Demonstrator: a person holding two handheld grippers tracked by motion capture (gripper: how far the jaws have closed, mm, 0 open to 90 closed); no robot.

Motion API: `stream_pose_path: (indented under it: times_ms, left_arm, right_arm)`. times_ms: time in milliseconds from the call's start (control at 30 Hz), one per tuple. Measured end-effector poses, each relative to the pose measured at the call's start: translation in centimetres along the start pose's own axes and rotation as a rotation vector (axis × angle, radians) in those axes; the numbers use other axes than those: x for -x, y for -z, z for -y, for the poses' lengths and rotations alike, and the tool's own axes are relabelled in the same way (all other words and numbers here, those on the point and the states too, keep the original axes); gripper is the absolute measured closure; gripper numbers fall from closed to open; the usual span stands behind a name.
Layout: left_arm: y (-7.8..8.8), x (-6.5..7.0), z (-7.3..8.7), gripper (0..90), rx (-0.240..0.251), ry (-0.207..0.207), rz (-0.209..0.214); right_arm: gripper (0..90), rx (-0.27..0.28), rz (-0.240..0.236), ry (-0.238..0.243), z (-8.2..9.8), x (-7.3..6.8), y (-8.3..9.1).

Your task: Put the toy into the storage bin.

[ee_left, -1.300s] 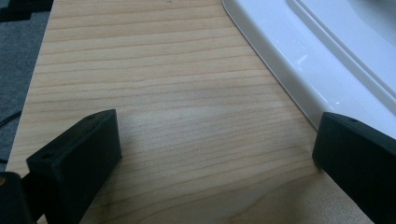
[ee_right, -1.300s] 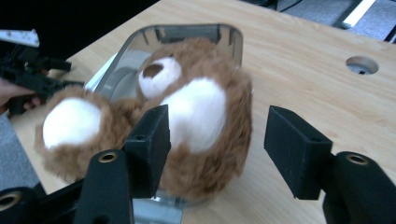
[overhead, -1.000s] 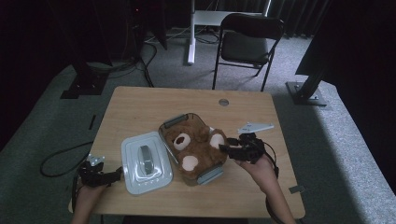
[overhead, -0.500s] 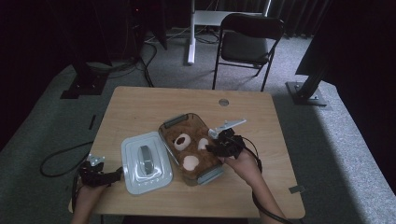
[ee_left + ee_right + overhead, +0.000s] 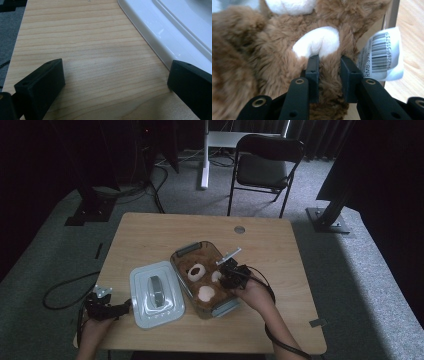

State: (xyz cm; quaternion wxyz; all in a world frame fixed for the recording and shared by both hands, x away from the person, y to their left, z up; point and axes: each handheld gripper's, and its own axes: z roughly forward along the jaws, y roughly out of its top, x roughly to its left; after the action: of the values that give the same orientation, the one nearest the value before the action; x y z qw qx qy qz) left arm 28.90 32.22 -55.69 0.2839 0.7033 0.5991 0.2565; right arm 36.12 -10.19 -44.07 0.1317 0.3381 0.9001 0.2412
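Right gripper view: my right gripper (image 5: 329, 62) has been closing, and its jaws now pinch brown fur on the plush bear (image 5: 262, 57), beside a white paw. The bear lies in the open container (image 5: 182, 251) mid-table. My left gripper (image 5: 115, 80) rests open on the table (image 5: 82, 37), left of the white lid (image 5: 175, 27).

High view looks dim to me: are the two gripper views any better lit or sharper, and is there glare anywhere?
High view: dark surroundings, wooden table evenly lit, small things soft. Left gripper view: bright, wood grain crisp, a glossy highlight on the white lid. Right gripper view: well lit, plush bear fur sharp, barcode tag readable, right gripper jaws closing on a limb.
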Motion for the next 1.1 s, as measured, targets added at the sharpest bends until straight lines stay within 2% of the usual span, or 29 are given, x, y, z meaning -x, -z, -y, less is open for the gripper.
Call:
stream_pose_path:
  times_ms: [100, 200, 267, 300, 400, 433, 467, 500, 533, 667, 767, 833, 867, 967, 1033, 1100]
  left_arm:
    - [0.0, 0.0, 0.0, 1.7, 0.000, 0.000, 0.000]
    - [0.0, 0.0, 0.0, 1.7, 0.000, 0.000, 0.000]
    - [0.0, 0.0, 0.0, 1.7, 0.001, 0.001, 0.000]
    - [0.0, 0.0, 0.0, 1.7, 0.000, 0.001, 0.000]
    - [0.0, 0.0, 0.0, 1.7, 0.000, 0.000, 0.000]
    - [0.0, 0.0, 0.0, 1.7, -0.001, 0.000, 0.000]
    - [0.0, 0.0, 0.0, 1.7, 0.000, 0.000, 0.000]
    - [0.0, 0.0, 0.0, 1.7, 0.000, 0.000, 0.000]
    - [0.0, 0.0, 0.0, 1.7, -0.001, 0.001, 0.000]
    - [0.0, 0.0, 0.0, 1.7, -0.001, 0.001, 0.000]
    - [0.0, 0.0, 0.0, 1.7, -0.001, 0.001, 0.000]
    - [0.0, 0.0, 0.0, 1.8, -0.001, 0.001, 0.000]
    - [0.0, 0.0, 0.0, 1.7, -0.001, 0.001, 0.001]
    - [0.0, 0.0, 0.0, 1.7, -0.001, 0.001, 0.001]
    - [0.0, 0.0, 0.0, 1.8, -0.001, 0.000, 0.000]
    - [0.0, 0.0, 0.0, 1.8, 0.000, 0.001, 0.000]
  right_arm:
    - [71.4, 0.009, 0.016, 0.000, 0.1, -0.2, -0.1]
    - [67.1, 0.051, -0.004, -0.019, 0.2, -0.2, 0.5]
    - [63.3, 0.097, -0.030, -0.038, 0.5, 0.0, 1.3]
    - [59.2, 0.130, -0.029, -0.048, 0.6, 0.1, 1.9]
    - [50.0, 0.183, -0.033, -0.072, 0.9, 0.4, 3.8]
    - [49.3, 0.205, -0.038, -0.078, 1.0, 0.4, 4.6]
    - [48.3, 0.225, -0.055, -0.081, 1.2, 0.3, 5.3]
    - [48.3, 0.225, -0.055, -0.081, 1.2, 0.3, 5.3]
    - [46.9, 0.252, -0.077, -0.083, 1.3, 0.0, 6.1]
    - [45.7, 0.304, -0.151, -0.039, 1.6, -1.9, 7.7]
    - [45.7, 0.310, -0.181, -0.014, 1.5, -3.0, 7.6]
    - [45.6, 0.289, -0.191, 0.004, 1.4, -3.8, 6.8]
    - [45.0, 0.263, -0.199, 0.017, 1.2, -4.2, 6.0]
    - [44.1, 0.235, -0.190, 0.022, 0.8, -4.5, 4.5]
    - [43.9, 0.221, -0.152, 0.017, 0.5, -4.4, 4.0]
    - [44.0, 0.191, -0.158, 0.018, 0.1, -4.3, 2.9]
